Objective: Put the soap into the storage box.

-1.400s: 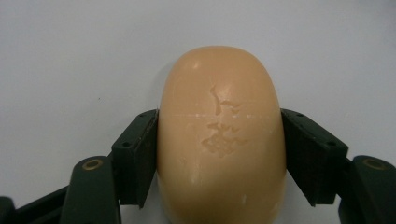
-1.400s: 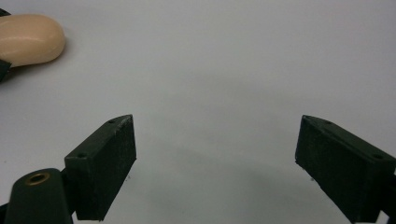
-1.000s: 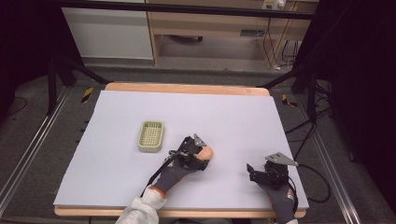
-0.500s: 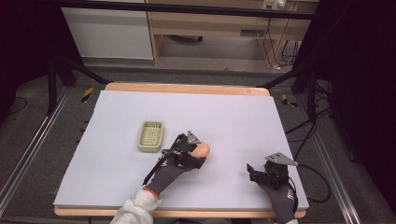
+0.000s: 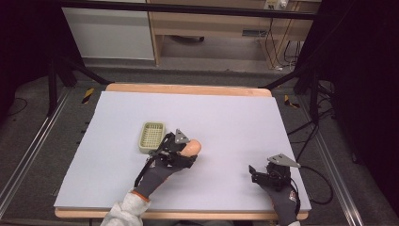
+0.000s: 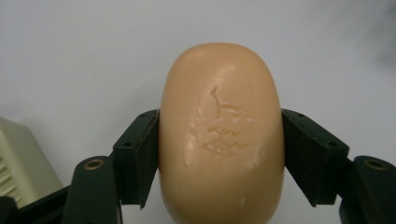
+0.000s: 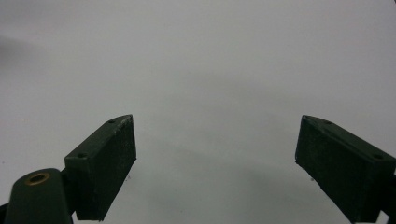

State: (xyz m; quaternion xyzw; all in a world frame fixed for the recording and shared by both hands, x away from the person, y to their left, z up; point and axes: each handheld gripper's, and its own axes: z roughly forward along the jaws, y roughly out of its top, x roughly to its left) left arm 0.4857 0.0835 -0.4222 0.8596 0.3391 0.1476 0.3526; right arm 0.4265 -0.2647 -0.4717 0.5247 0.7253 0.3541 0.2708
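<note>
Peach soap bar (image 6: 221, 135) between left gripper (image 6: 221, 158) fingers, beside cream tray (image 5: 152, 136)

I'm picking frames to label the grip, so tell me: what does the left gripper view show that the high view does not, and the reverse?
Left gripper view alone: the left claw's two black jaws pressed flat on either side of the peach soap bar, and the scratched marks on the bar's face.

High view alone: the right claw near the table's front right, the person's gloved hands, and the wooden table edge.

Both: the soap bar held by the left claw, the cream slotted soap dish beside it, and the pale table cover.
</note>
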